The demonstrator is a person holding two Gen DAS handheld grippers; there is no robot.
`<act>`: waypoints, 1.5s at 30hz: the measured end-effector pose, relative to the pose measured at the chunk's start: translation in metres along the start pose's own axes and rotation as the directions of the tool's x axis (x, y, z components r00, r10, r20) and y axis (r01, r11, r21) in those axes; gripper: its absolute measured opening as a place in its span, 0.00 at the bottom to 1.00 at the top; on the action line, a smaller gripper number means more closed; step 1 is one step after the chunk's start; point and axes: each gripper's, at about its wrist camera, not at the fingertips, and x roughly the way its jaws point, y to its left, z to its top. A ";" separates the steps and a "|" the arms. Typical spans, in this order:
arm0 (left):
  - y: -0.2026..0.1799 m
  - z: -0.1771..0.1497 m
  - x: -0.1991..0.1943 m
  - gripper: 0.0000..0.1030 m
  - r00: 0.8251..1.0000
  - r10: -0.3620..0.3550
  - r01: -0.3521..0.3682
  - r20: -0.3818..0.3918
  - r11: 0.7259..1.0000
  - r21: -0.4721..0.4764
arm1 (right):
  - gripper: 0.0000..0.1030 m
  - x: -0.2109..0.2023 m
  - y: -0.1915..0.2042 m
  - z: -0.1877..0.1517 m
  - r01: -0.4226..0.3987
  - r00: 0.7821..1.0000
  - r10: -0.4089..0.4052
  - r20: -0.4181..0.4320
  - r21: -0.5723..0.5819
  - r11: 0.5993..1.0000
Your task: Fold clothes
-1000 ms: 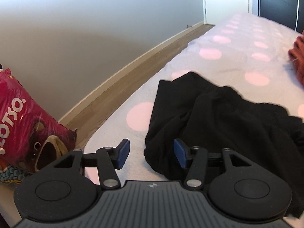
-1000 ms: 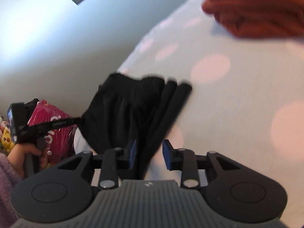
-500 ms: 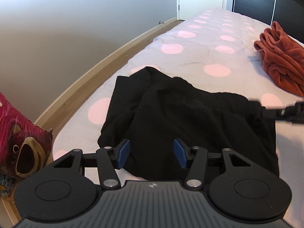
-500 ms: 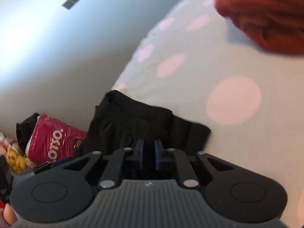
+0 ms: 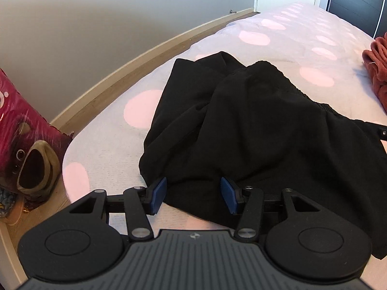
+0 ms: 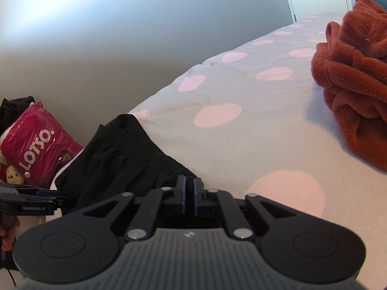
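A black garment (image 5: pixel 254 125) lies crumpled on a pale bedspread with pink dots (image 5: pixel 290 43). My left gripper (image 5: pixel 193 191) stands open just above its near hem, the blue pads on either side of the fabric and not pressing it. In the right wrist view the same black garment (image 6: pixel 121 154) runs from the bed's edge up to my right gripper (image 6: pixel 189 183). Those jaws are drawn almost together, pinching the gathered waistband corner. The right gripper's tip (image 5: pixel 383 130) shows at the garment's right end. The left gripper (image 6: pixel 48 195) is held by a hand at the left.
A rust-red fleece garment (image 6: pixel 350 84) is heaped on the bed to the right, also seen as the fleece (image 5: pixel 377 72). A pink LOTSO bag (image 5: pixel 19 125) and soft toys stand on the floor by the bed corner. A wooden floor strip (image 5: pixel 121 79) and a grey wall border the bed.
The right jaws went from apart around the waistband to pinched on it, and that gripper slid sideways, stretching the garment. The left gripper came down closer to the near hem.
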 end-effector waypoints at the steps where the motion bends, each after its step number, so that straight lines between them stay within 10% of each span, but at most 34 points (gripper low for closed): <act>1: 0.000 0.000 -0.001 0.48 1.000 0.005 -0.005 -0.003 1.000 0.002 | 0.08 0.001 -0.001 -0.001 0.003 1.000 -0.003 -0.003 -0.001 1.000; 7: -0.008 0.001 -0.014 0.49 0.999 0.038 -0.038 0.001 0.999 0.018 | 0.30 -0.012 -0.011 0.002 0.020 1.000 -0.020 -0.015 0.045 0.999; 18: -0.057 0.004 -0.098 0.63 0.996 -0.016 0.013 0.087 0.999 0.039 | 0.40 -0.089 0.004 0.001 0.075 0.997 -0.076 -0.026 -0.051 0.996; 36: -0.228 -0.037 -0.254 0.65 0.978 -0.204 0.194 0.041 0.963 0.185 | 0.67 -0.300 -0.004 -0.031 0.175 0.982 -0.184 -0.036 -0.186 0.967; 45: -0.330 -0.078 -0.328 0.72 0.928 -0.343 0.301 0.146 0.920 0.252 | 0.76 -0.428 -0.039 -0.068 0.295 0.955 -0.293 0.035 -0.192 0.936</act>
